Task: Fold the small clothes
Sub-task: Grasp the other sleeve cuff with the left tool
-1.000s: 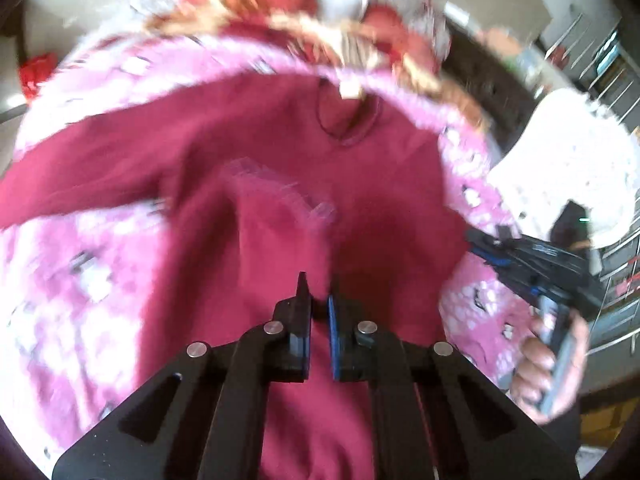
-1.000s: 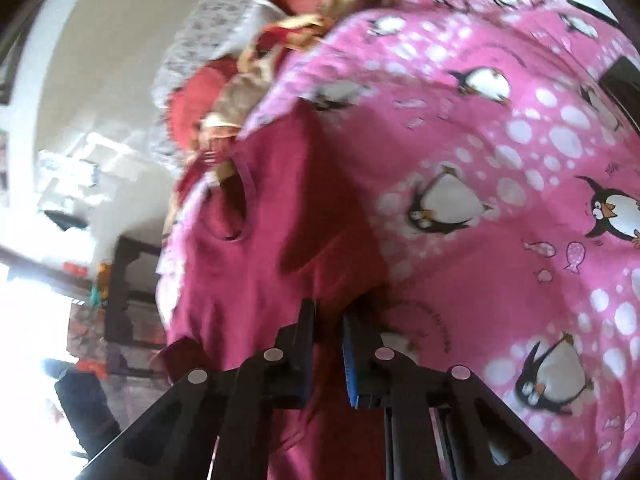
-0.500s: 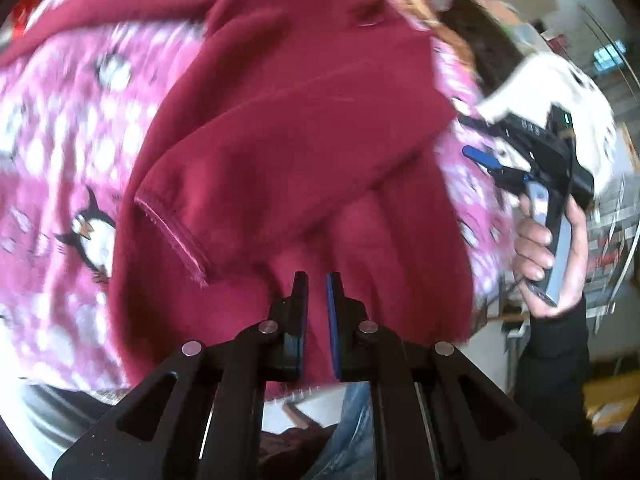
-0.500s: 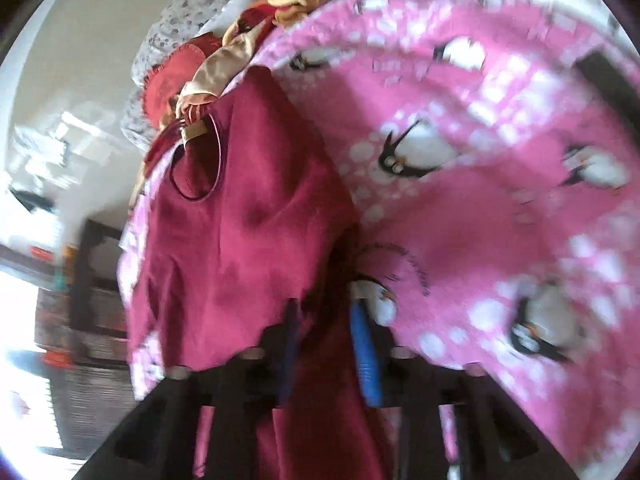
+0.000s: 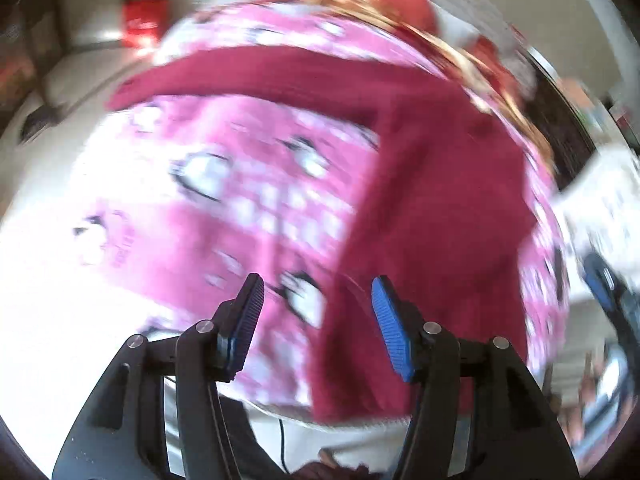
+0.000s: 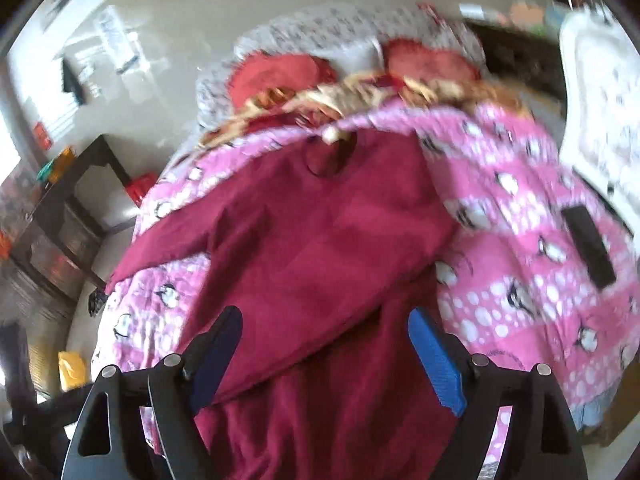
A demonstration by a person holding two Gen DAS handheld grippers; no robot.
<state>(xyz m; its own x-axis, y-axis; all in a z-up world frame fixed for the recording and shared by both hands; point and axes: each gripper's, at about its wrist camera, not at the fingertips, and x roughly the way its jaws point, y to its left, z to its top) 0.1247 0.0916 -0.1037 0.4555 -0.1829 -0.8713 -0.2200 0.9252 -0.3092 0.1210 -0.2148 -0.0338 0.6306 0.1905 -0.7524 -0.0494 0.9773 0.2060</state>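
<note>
A maroon long-sleeved top (image 6: pixel 332 240) lies on a pink penguin-print blanket (image 6: pixel 532 280), neck hole at the far end. Its right sleeve is folded diagonally across the body; the left sleeve (image 5: pixel 256 76) stretches out sideways. My right gripper (image 6: pixel 324 344) is open and empty, hovering above the lower body of the top. My left gripper (image 5: pixel 316 320) is open and empty, above the top's left edge (image 5: pixel 432 216) and the blanket (image 5: pixel 224 200). Both views are motion-blurred.
Red and gold bedding (image 6: pixel 360 84) and a grey patterned pillow (image 6: pixel 320 32) lie beyond the top. A black flat object (image 6: pixel 590 246) lies on the blanket at right. A dark table (image 6: pixel 64 216) stands left of the bed. A white chair (image 6: pixel 596 92) is at right.
Both grippers were shut on the top's fabric and are now open and empty. The right sleeve now lies folded across the body. The left gripper has swung left over the blanket.
</note>
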